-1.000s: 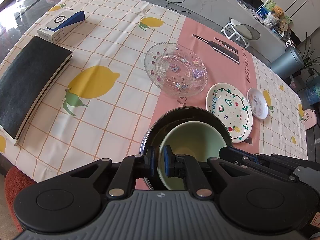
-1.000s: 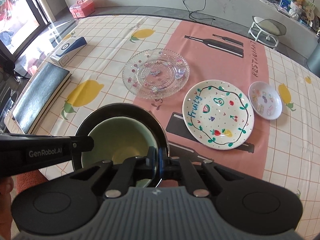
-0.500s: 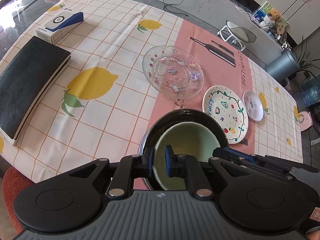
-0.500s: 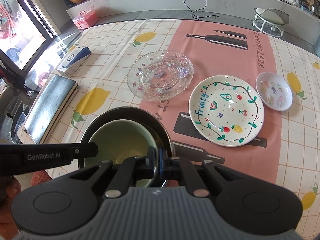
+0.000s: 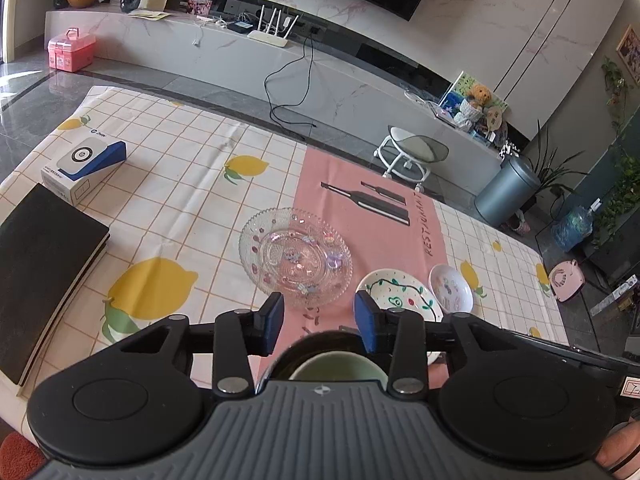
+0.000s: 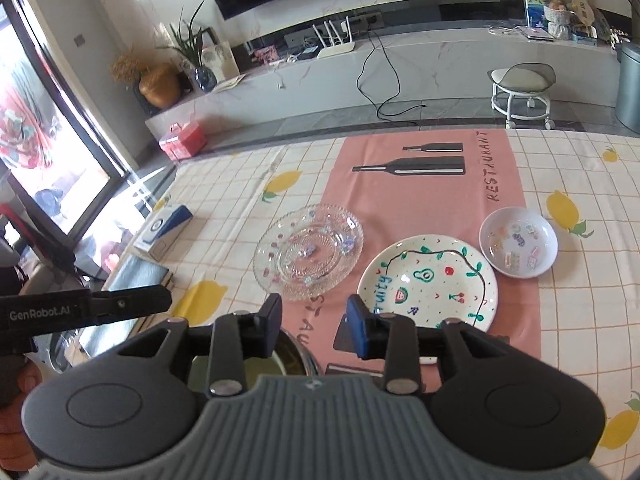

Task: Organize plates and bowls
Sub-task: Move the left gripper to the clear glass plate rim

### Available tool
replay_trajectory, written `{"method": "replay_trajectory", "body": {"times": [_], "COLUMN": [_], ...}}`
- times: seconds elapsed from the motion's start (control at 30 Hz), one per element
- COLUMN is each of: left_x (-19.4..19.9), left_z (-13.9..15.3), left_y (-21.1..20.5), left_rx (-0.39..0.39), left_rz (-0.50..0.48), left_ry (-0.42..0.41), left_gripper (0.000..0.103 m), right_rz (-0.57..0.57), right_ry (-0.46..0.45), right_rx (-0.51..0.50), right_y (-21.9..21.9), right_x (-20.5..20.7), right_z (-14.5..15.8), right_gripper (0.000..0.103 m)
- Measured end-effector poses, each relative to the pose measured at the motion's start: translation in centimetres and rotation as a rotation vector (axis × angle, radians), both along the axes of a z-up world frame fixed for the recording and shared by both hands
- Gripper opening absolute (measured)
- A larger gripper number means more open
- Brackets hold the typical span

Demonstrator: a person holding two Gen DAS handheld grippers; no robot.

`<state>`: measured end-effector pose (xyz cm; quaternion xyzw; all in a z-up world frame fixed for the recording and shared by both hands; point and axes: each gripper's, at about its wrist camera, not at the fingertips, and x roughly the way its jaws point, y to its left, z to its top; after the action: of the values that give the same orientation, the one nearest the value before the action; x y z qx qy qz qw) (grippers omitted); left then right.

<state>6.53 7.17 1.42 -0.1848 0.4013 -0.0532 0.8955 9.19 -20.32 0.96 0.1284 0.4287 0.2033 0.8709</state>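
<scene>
A pale green bowl (image 5: 336, 366) sits inside a dark bowl (image 5: 316, 340) at the table's near edge, mostly hidden under both grippers; the pair also shows in the right wrist view (image 6: 292, 354). My left gripper (image 5: 319, 322) is open above it. My right gripper (image 6: 314, 328) is open too, above the bowls' right rim. A clear glass plate (image 5: 295, 257) (image 6: 308, 257) lies mid-table. A white "Fruity" plate (image 6: 428, 282) (image 5: 400, 294) lies to its right. A small white dish (image 6: 518, 242) (image 5: 451, 289) lies further right.
A black notebook (image 5: 40, 276) and a blue-white box (image 5: 84, 160) lie on the left of the lemon-print tablecloth (image 5: 168, 200). The left gripper's body (image 6: 80, 310) crosses the right wrist view at left. A stool (image 6: 522, 92) stands on the floor beyond the table.
Both grippers have opened and let go of the nested bowls' rim. Both have lifted and tilted up, so the room beyond the table now shows.
</scene>
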Motion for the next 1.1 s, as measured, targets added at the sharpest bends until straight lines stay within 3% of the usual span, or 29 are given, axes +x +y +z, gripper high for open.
{"method": "replay_trajectory", "body": {"times": [0.17,0.5,0.77,1.1], "left_x": [1.7,5.0,8.9,11.7], "left_z": [-1.8,-5.3,-9.1,-13.1], "left_y": [1.6,5.1,6.6,7.2], "left_rx": [-0.003,-0.096,-0.167,-0.212], "left_rz": [0.032,0.069,0.07,0.067], "left_ry": [0.015,0.057,0.076,0.102], "left_gripper": [0.052,0.052,0.046,0.046], "right_rz": [-0.014,0.039,0.014,0.019], "right_ry": [0.019,0.134,0.204,0.235], "right_rx": [0.03,0.107,0.11,0.091], "right_y": [-0.7,-1.5,-0.7,1.0], "right_x": [1.5,5.6,10.7,16.6], "right_z": [-2.0,-6.0,-8.6,-11.5], "right_gripper": [0.04,0.041,0.041,0.033]}}
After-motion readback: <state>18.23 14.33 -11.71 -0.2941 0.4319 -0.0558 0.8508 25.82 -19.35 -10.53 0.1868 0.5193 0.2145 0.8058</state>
